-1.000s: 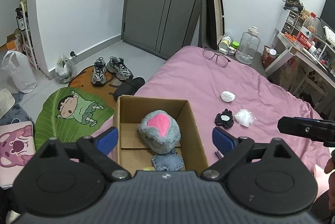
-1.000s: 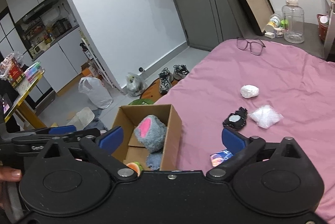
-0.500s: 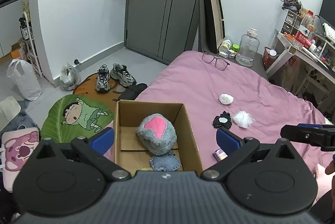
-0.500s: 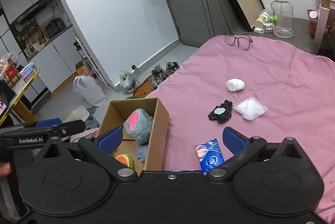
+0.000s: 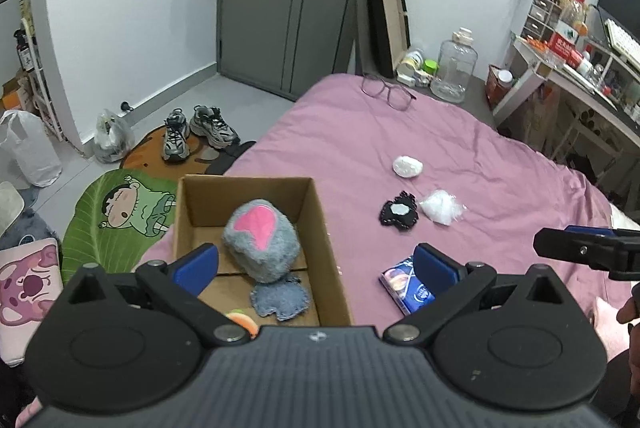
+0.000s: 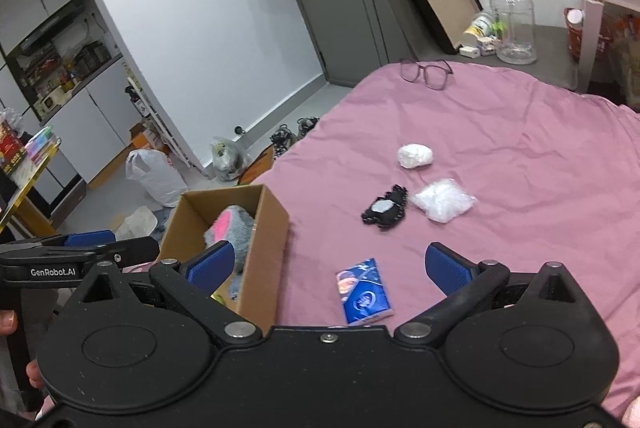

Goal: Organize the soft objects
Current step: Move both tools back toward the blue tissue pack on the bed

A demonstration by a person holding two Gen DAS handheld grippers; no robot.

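Note:
A cardboard box [image 5: 328,228] [image 6: 264,228] stands on the pink bed's left edge. It holds a grey plush with a pink patch [image 5: 260,240] [image 6: 232,228], a blue fabric piece [image 5: 280,302] and an orange-green soft item [image 5: 242,320]. On the bed lie a blue tissue pack [image 5: 404,288] [image 6: 362,292], a black frilly piece [image 5: 399,214] [image 6: 384,209], a clear plastic packet [image 5: 442,205] [image 6: 444,201] and a white wad [image 5: 407,167] [image 6: 415,155]. My left gripper [image 5: 316,262] is open and empty above the box's near end. My right gripper [image 6: 330,266] is open and empty above the tissue pack.
Glasses [image 5: 388,93] lie at the bed's far end. A water jug [image 5: 454,69] and a leaning frame [image 5: 386,11] stand beyond it. Shoes [image 5: 196,131], a cartoon mat [image 5: 120,220] and bags [image 5: 28,151] are on the floor left. A cluttered desk [image 5: 580,67] stands right.
Both grippers have pulled back and up from the box. More of the bed shows, and the blue tissue pack has come into full view. Both stay open and empty.

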